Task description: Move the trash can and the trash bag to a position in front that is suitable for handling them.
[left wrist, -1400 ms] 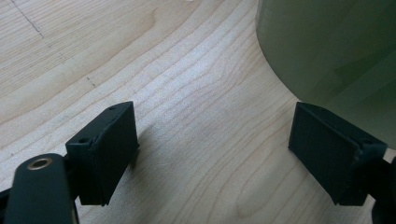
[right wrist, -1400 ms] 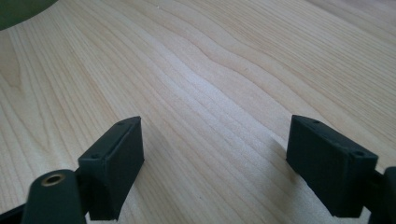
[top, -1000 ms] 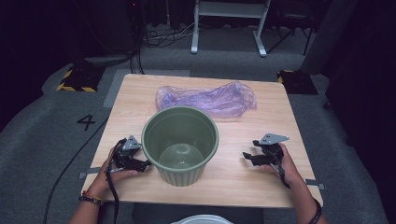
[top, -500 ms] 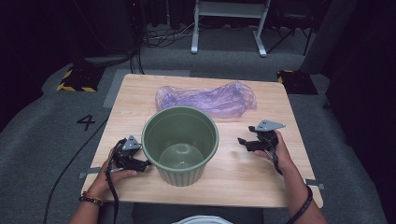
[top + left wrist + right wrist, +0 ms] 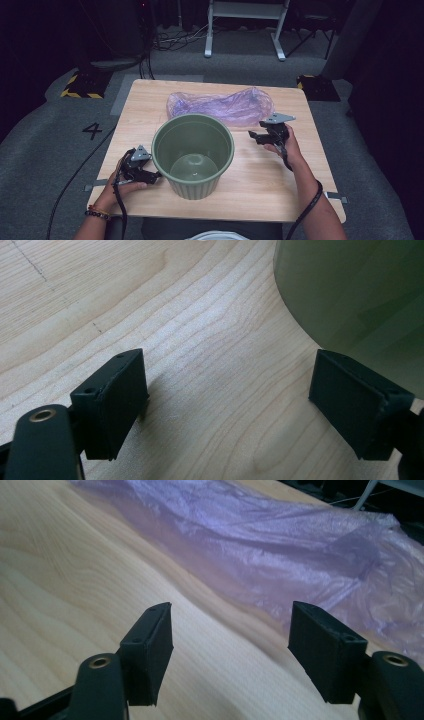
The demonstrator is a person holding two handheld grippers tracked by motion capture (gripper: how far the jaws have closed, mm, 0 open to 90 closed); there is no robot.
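Observation:
A green ribbed pot (image 5: 193, 154) stands empty near the front middle of the wooden table (image 5: 260, 180). Behind it lies a crumpled purple plastic bag (image 5: 220, 105). My left gripper (image 5: 150, 176) rests low at the pot's left side, open, with bare wood between its pads (image 5: 116, 400) and the pot wall (image 5: 360, 290) just beyond. My right gripper (image 5: 256, 136) hovers right of the pot, just short of the bag's near right end, and points toward it. Its jaws have just been closing a little but stand apart with nothing between them; the bag (image 5: 280, 550) lies just ahead.
A metal stand (image 5: 245, 20) and cables lie on the floor beyond the table. A yellow-black striped block (image 5: 80, 85) sits at the far left, and a dark block (image 5: 316, 85) at the far right corner. A "4" (image 5: 93, 131) is marked on the floor.
My right gripper has moved away from the front edge, up and toward the purple bag. The left gripper, pot and bag have stayed put.

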